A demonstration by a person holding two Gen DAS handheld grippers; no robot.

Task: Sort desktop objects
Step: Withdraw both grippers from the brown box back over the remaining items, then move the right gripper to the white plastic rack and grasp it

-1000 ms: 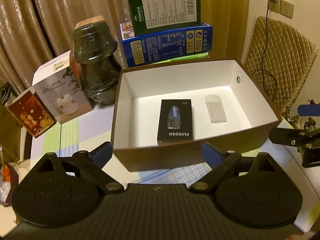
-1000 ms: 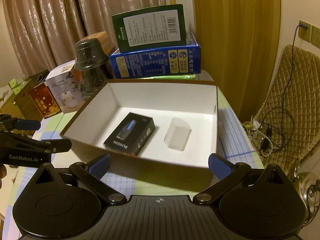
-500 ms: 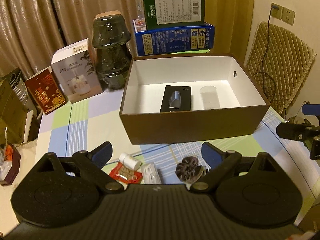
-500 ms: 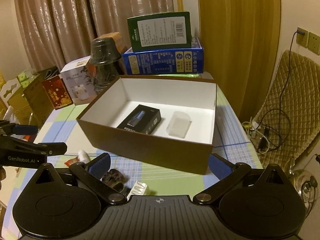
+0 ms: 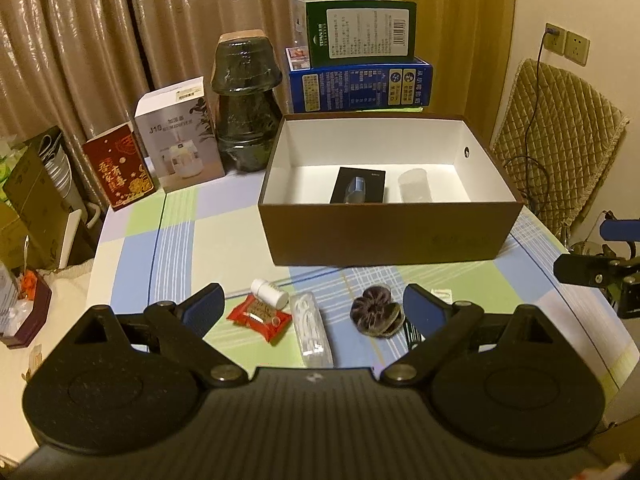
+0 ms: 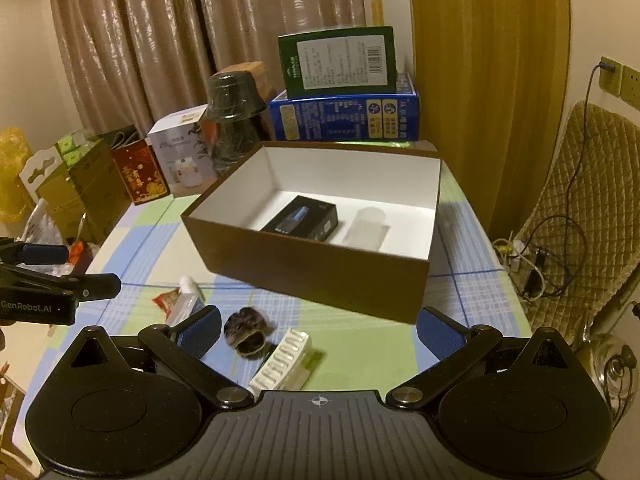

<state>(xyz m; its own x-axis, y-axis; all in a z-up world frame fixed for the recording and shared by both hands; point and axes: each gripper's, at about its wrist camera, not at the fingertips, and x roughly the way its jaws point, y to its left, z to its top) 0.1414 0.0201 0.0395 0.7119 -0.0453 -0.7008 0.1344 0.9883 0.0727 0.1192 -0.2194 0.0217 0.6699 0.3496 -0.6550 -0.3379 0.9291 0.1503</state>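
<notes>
A brown box (image 5: 384, 236) (image 6: 320, 276) with a white inside stands open on the table. In it lie a black packet (image 5: 359, 186) (image 6: 304, 219) and a clear plastic piece (image 5: 415, 186) (image 6: 367, 228). In front of the box lie a small white bottle (image 5: 269, 292) (image 6: 187, 285), a red sachet (image 5: 260, 316) (image 6: 166, 300), a clear pack of white cable (image 5: 310, 330), a dark scrunchie (image 5: 374, 312) (image 6: 246, 328) and a white blister strip (image 6: 280, 360). My left gripper (image 5: 312, 308) and right gripper (image 6: 318, 328) both hover open above these items, holding nothing.
Behind the box stand a blue carton (image 5: 360, 84) with a green carton (image 5: 360, 34) on top, a dark wrapped jar stack (image 5: 246, 108), a white product box (image 5: 178, 136) and a red packet (image 5: 118, 168). A quilted chair (image 5: 556, 140) is at the right; clutter lies off the table's left edge.
Both grippers have pulled back and up from the box, so the loose items in front of it have come into view. Both stay open.
</notes>
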